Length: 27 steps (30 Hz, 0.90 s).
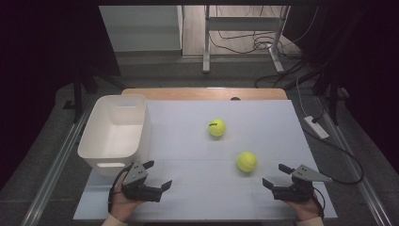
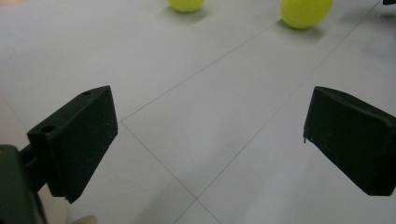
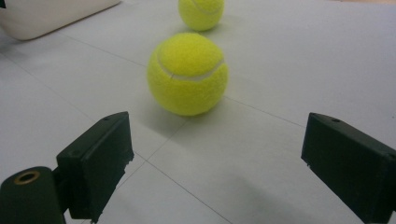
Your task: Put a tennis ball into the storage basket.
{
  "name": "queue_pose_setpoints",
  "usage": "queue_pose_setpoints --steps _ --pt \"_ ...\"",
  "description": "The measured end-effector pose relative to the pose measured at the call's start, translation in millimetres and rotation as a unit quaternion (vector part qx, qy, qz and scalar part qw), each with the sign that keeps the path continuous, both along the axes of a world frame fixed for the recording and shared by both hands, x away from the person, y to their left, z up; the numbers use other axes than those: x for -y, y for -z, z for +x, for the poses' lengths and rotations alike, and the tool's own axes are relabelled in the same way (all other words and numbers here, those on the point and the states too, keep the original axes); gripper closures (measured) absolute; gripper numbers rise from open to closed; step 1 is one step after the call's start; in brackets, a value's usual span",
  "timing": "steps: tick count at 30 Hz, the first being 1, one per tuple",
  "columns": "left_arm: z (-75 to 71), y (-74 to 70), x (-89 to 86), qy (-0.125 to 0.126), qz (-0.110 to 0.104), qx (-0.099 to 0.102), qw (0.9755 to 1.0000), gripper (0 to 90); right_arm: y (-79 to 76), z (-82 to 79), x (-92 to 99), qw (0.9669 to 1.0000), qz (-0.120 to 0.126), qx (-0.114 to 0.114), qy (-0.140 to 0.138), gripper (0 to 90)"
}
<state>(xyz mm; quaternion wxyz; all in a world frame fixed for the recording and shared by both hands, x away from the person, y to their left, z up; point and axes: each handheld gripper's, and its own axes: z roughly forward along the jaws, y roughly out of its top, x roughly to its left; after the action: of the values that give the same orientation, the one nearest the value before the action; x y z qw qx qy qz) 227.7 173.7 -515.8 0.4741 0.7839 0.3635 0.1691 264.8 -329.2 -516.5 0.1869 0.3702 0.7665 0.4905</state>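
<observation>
White surface [image 1: 197, 155] carries two tennis balls, the near tennis ball [image 1: 247, 161] and the far tennis ball [image 1: 217, 127], beside a white bin [image 1: 117, 129]. We hold the right gripper [image 1: 273, 175] just short of the near ball and the left gripper [image 1: 157, 174] by the bin, both with jaws wide apart, gripping nothing.

Lab or test room — dark curtains are enclosing a white tabletop [image 1: 188, 188], loose cables [image 1: 244, 44] are trailing over bare floor, a metal equipment frame [image 1: 242, 28] is standing behind — nothing domestic.
</observation>
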Motion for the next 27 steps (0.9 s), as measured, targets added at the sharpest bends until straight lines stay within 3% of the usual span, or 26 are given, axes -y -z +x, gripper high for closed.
queue_pose_setpoints --steps 20,27 --pt "12.2 -5.4 20.3 0.015 -0.009 -0.017 0.9997 3.2 -0.1 0.3 0.7 1.0000 0.003 0.002 0.000 8.5" --pt "20.7 -12.6 30.4 0.021 -0.011 -0.014 0.9996 3.1 -0.2 0.4 0.1 1.0000 0.004 0.003 -0.001 8.5"
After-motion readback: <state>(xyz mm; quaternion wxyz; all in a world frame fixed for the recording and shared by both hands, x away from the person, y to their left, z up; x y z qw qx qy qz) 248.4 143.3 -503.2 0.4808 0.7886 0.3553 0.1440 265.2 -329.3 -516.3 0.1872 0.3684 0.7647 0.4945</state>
